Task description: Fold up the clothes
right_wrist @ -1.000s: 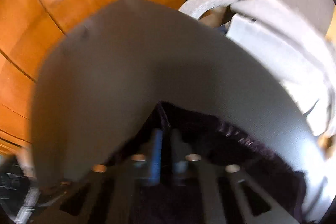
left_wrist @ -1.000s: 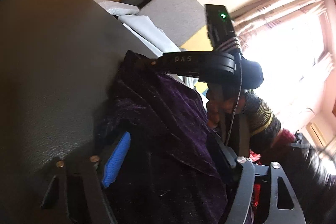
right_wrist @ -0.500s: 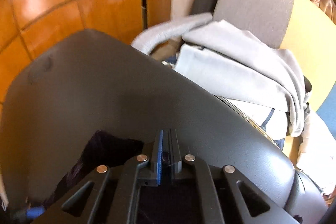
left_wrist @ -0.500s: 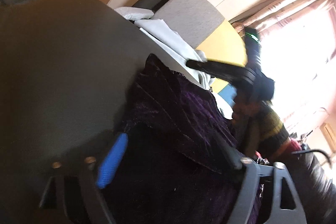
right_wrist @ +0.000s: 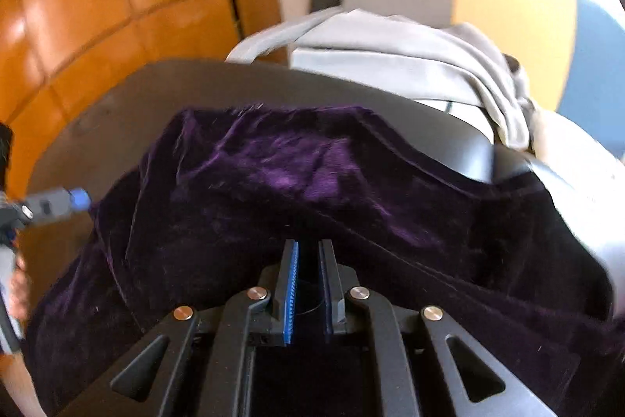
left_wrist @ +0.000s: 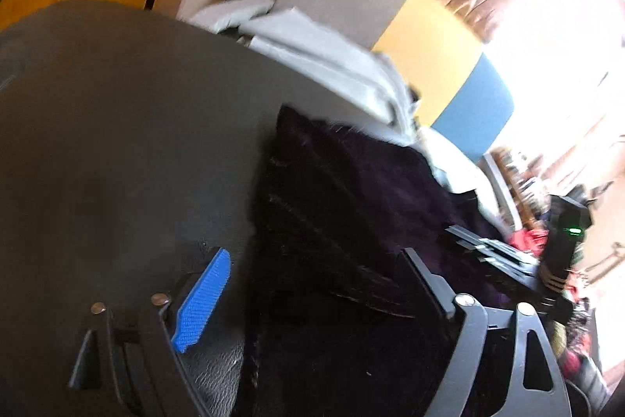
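Purple velvet half-spread on the counter, both grippers working it.

The velvet (right_wrist: 297,178) lies rumpled on the dark counter (left_wrist: 117,143), its far edge just short of the grey clothes (right_wrist: 390,65) heaped behind. My right gripper (right_wrist: 308,284) sits over the near fold, jaws nearly together with a slim gap – I see no cloth pinched in it, so I read it as released. My left gripper (left_wrist: 312,284) straddles the cloth's left edge, jaws just narrowing, blue pad (left_wrist: 203,299) clear of the fabric – nothing gripped yet. My worry: velvet is slippery and thick, so a shallow bite may slide off or catch only one layer, skewing the fold; a hard pull could drag it into the grey pile.
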